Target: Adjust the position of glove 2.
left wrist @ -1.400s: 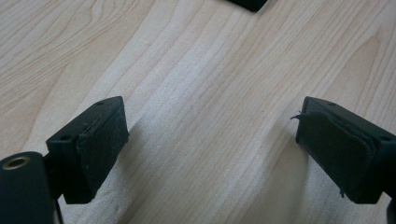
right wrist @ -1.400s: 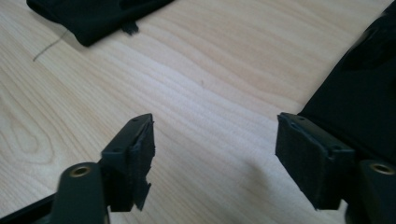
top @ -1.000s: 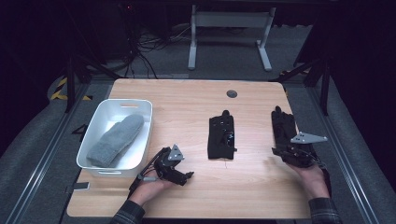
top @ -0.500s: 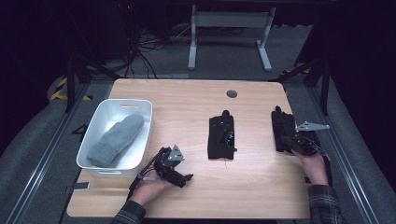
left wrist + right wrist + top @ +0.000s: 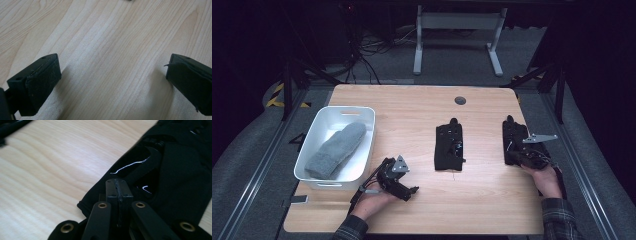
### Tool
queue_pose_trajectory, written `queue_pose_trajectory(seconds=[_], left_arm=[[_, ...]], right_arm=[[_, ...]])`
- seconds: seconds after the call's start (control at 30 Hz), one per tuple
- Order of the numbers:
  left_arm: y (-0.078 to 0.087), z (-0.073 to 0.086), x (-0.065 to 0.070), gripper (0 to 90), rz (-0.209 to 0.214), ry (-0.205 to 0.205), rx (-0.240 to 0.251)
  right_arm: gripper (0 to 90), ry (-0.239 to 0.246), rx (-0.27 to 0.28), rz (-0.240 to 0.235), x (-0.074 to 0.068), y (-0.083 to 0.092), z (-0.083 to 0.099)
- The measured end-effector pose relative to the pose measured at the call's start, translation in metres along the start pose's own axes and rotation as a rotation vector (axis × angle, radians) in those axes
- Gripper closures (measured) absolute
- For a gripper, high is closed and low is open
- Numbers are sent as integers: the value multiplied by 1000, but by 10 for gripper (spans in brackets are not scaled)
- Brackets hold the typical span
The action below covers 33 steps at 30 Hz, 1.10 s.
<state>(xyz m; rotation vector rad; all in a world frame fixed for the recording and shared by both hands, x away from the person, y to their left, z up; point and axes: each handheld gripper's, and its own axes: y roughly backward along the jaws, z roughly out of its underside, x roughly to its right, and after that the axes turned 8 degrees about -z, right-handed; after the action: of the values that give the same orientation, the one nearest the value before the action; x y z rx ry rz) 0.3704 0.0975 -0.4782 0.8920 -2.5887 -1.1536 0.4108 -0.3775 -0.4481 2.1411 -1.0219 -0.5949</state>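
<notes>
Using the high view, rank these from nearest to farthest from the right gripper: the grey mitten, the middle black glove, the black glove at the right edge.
From the right gripper:
1. Black glove at the right edge, directly under it.
2. Middle black glove, at the table's centre.
3. Grey mitten, inside the white bin on the far left.

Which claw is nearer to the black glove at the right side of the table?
Right. The right claw is over the cuff end of the black glove, jaws closed. The left claw rests open on bare wood beside the white bin, far away.
</notes>
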Motion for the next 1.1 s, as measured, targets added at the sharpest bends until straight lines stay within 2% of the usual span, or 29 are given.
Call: queue_pose_trajectory(seconds=[0.33, 0.57, 0.87, 1.0, 1.1], left_arm=[[0, 0, 0, 2, -1, 4, 0], [0, 0, 0, 2, -1, 4, 0], [0, 0, 0, 3, -1, 5, 0], [0, 0, 0, 3, -1, 6, 0], [0, 0, 1, 3, 1, 8, -1]], right_arm=[[900, 61, -47, -88, -30, 1, 4], [900, 90, -62, -126, -47, 3, 9], [900, 157, -84, -175, -82, 7, 20], [900, 175, -80, -181, -91, 10, 23], [900, 173, -27, -166, -90, 16, 18]])
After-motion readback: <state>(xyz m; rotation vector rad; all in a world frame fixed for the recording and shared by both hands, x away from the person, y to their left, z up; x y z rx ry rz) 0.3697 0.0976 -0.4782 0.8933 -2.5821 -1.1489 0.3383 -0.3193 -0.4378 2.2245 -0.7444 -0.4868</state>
